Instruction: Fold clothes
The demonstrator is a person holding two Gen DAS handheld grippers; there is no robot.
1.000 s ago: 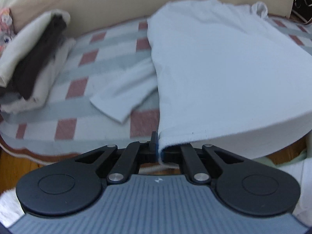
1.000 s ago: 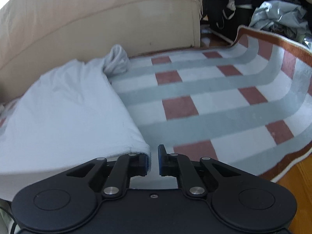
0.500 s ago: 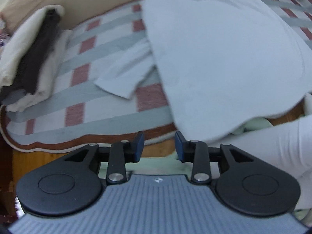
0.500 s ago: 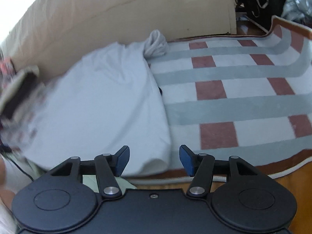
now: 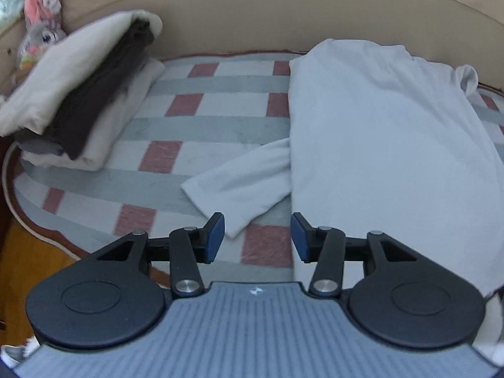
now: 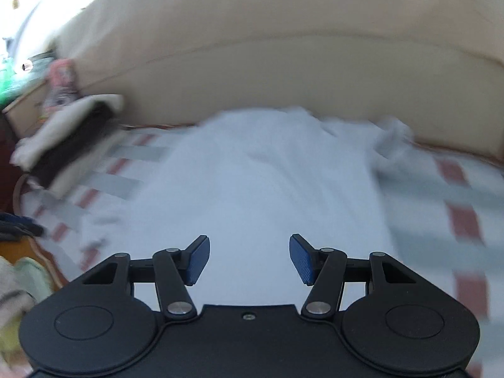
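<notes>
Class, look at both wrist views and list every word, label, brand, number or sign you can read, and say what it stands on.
No readable words or numbers in either view.
Small white mark, a logo rather than letters, on the grey ribbed body behind the left gripper: too small to read.
Soft toy beside the folded pile: blurred, no text legible.
White shirt and checked rug: no print or label showing.

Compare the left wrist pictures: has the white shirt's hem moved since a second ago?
Yes. The white shirt was lifted off the checked rug in the left gripper; now it lies flat on it, released.
</notes>
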